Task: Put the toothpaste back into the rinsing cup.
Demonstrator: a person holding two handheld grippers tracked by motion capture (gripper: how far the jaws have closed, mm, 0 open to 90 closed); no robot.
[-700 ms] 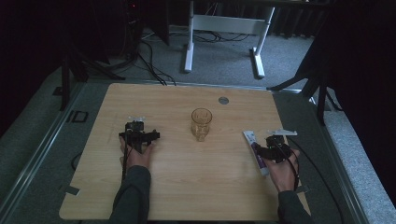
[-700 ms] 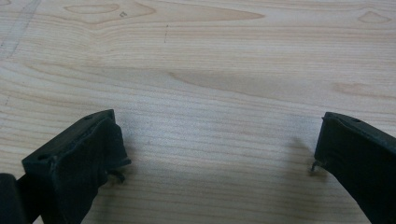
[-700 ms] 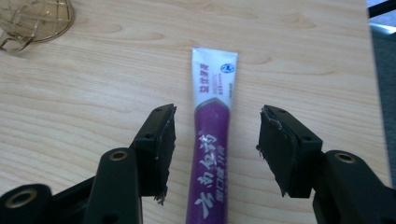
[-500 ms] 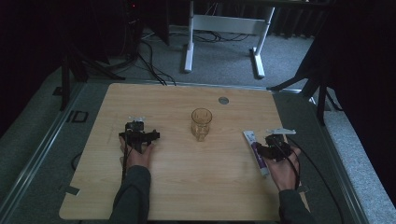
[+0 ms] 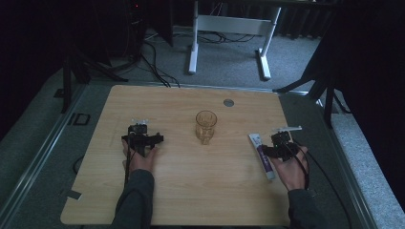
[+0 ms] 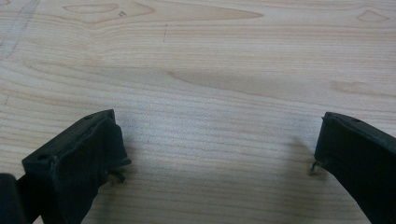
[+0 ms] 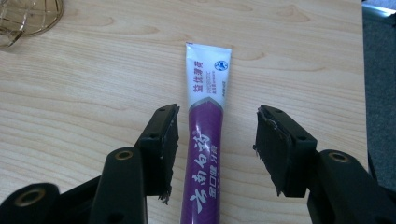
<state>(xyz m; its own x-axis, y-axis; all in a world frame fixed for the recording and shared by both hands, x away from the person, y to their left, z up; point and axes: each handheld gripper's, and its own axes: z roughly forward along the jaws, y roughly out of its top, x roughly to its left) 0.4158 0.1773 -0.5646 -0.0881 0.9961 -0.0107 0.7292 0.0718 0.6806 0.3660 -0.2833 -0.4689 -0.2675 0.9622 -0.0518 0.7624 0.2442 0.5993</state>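
A purple and white toothpaste tube (image 7: 205, 135) lies flat on the wooden table (image 5: 191, 191), also seen at the right in the high view as the tube (image 5: 261, 155). My right gripper (image 7: 215, 140) is open, one jaw on each side of the tube, not touching it; in the high view the right gripper (image 5: 282, 143) sits just right of the tube. A clear glass (image 5: 206, 127) stands upright mid-table, its base (image 7: 28, 18) at the top left of the right gripper view. My left gripper (image 6: 217, 149) is open over bare wood, seen at the left (image 5: 141, 136) in the high view.
A small round metal grommet (image 5: 229, 102) is set in the table near its far edge. Beyond the table stand a white desk frame (image 5: 229, 38) and dark stands with cables on the grey floor. The table's right edge (image 7: 364, 70) lies close to the right gripper.
The right gripper has shifted slightly toward the tube. The left hand and the glass have not moved.
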